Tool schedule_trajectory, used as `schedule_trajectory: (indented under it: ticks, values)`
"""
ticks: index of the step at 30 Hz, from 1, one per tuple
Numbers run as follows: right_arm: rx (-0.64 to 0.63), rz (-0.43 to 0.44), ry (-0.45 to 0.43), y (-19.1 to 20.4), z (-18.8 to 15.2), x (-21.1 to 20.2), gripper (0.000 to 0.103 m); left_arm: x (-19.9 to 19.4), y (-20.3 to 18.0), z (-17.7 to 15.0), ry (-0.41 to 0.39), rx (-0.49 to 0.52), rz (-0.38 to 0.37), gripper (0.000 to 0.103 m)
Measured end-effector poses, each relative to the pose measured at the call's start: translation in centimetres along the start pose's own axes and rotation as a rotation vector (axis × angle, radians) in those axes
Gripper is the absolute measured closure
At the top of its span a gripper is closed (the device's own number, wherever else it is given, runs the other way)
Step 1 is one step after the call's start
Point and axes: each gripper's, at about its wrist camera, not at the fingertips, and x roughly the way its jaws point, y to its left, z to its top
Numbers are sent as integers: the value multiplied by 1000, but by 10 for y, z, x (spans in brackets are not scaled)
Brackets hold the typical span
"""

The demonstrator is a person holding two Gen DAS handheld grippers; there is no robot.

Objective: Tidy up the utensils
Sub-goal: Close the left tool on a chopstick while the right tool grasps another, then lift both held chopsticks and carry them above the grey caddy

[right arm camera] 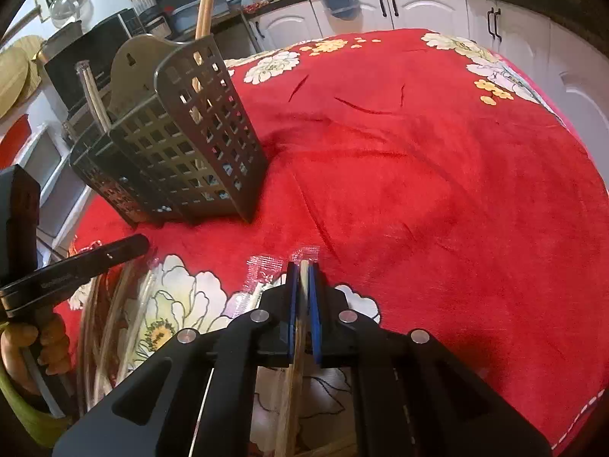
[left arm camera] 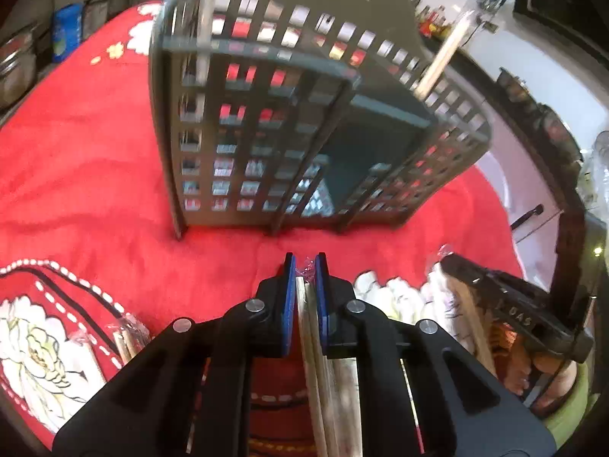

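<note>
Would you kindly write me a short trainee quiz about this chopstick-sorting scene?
1. True or false: the left hand-held gripper is shut on wrapped chopsticks.
2. What does the right hand-held gripper hold? A) a spoon B) wrapped chopsticks C) nothing
3. Fill in: the grey slotted utensil holder stands on a ___ floral cloth.

Key: 1 true. 2 B. 3 red.
</note>
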Motion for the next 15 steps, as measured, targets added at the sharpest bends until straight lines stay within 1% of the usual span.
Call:
schedule_trajectory:
  ticks: [2, 6, 15]
  values:
    - [6, 28, -13, 2, 1, -6, 97, -9, -2, 3, -26, 7, -7, 99]
    - [-21, 43, -51, 14, 5, -22, 98, -31, -8, 11, -84, 17, -24, 99]
    - [-111, 110, -185, 49, 22, -72, 98, -85, -12, 25, -222, 21, -46, 99]
